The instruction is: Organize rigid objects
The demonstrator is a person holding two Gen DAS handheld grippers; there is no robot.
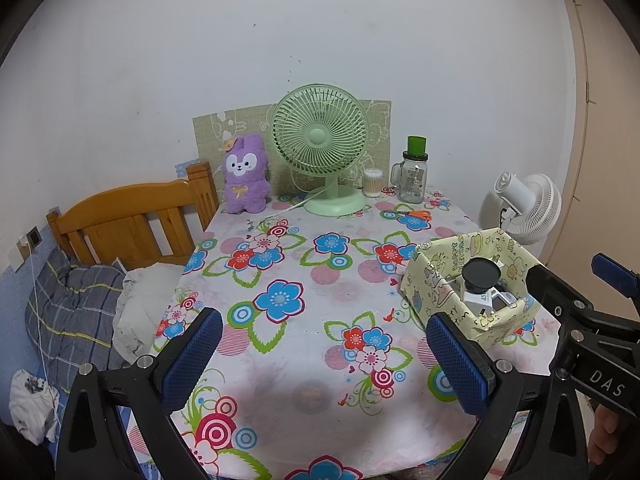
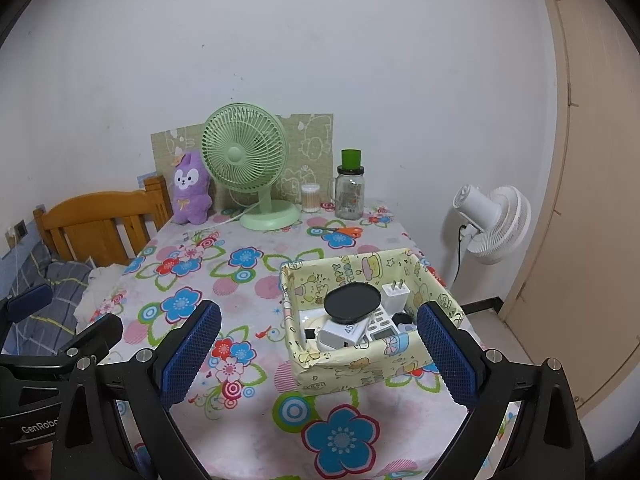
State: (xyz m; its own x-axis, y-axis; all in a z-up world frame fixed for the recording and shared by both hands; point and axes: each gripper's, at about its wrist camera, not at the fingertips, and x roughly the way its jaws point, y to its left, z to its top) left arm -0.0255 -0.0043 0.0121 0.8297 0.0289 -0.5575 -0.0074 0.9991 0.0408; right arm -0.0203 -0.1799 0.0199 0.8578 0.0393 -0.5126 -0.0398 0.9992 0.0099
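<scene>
Presently, both tongs, left tongs (image 1: 324,360) and right tongs (image 2: 318,354), are held released near the filled box (image 2: 360,364), so sorting is judged nearly complete, only the scissors (image 2: 340,232) beyond the box left for collection.

Right gripper (image 2: 318,354) agape before filled box (image 2: 360,364)

Home bedroom: wooden bed (image 1: 132,220), plush toy (image 1: 244,174).

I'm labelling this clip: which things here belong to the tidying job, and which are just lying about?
Job:
yellow box
black round lid
white charger
white adapter
both grippers, jaws open: left gripper, right gripper

Lying about:
green fan
purple plush
glass jar
cotton swabs
scissors, possibly next
</scene>
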